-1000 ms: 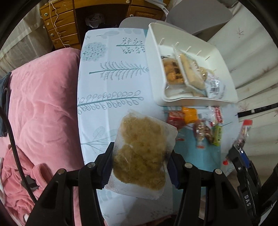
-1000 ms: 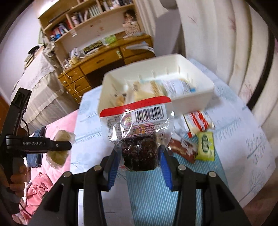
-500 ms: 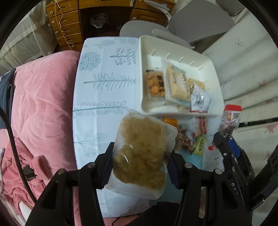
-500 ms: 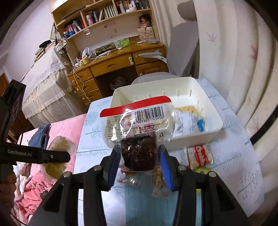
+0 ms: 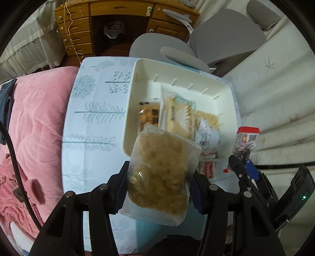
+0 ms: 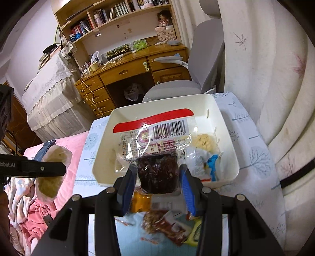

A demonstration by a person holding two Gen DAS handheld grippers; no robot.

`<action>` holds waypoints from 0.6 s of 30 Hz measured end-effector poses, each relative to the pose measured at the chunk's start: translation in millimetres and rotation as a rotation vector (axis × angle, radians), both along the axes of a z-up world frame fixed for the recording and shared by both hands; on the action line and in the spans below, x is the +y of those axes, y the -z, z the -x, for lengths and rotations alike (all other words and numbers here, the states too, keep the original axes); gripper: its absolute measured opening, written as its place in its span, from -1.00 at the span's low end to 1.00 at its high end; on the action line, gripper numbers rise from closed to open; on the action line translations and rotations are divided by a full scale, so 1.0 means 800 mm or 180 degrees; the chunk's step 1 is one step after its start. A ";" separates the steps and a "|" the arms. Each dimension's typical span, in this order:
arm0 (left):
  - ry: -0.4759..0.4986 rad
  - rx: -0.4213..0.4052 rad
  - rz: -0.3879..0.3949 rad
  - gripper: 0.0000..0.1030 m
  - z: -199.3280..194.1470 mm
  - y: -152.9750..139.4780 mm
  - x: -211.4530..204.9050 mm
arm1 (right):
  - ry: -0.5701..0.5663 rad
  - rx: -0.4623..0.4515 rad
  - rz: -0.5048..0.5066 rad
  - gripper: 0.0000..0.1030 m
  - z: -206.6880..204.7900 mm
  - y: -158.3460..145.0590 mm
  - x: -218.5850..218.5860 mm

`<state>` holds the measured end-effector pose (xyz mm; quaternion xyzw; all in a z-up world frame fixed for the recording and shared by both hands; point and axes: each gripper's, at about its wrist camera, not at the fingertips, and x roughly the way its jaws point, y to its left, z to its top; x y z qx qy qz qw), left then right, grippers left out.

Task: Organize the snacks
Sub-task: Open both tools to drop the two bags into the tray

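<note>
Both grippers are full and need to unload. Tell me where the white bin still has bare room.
The white bin is bare along its far wall with the slits and in its far left corner. Its near half is crowded with snack packets. Outside it, the tablecloth lies bare between the bin and the pink blanket.

Pink quilt [image 5: 37, 122], wooden desk [image 6: 130, 69] with drawers, grey office chair [image 5: 212, 41], bookshelf [image 6: 118, 11], cream curtain [image 6: 265, 69]

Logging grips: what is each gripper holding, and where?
Left gripper: clear bag of tan snack, lower sides. Right gripper: red-topped dark snack packet, lower end.
</note>
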<state>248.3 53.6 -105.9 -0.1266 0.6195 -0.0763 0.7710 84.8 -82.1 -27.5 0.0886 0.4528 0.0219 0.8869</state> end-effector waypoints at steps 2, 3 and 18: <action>-0.0025 -0.0018 0.0019 0.03 -0.006 0.002 -0.011 | -0.0020 0.0010 0.0005 -0.13 -0.008 0.002 -0.012; -0.0037 -0.0027 0.0030 0.03 -0.012 0.005 -0.019 | -0.0036 0.0015 0.0010 -0.13 -0.013 0.004 -0.018; -0.0249 -0.0225 0.0298 0.03 -0.050 0.037 -0.067 | -0.0152 0.0068 -0.0133 -0.10 -0.061 0.041 -0.083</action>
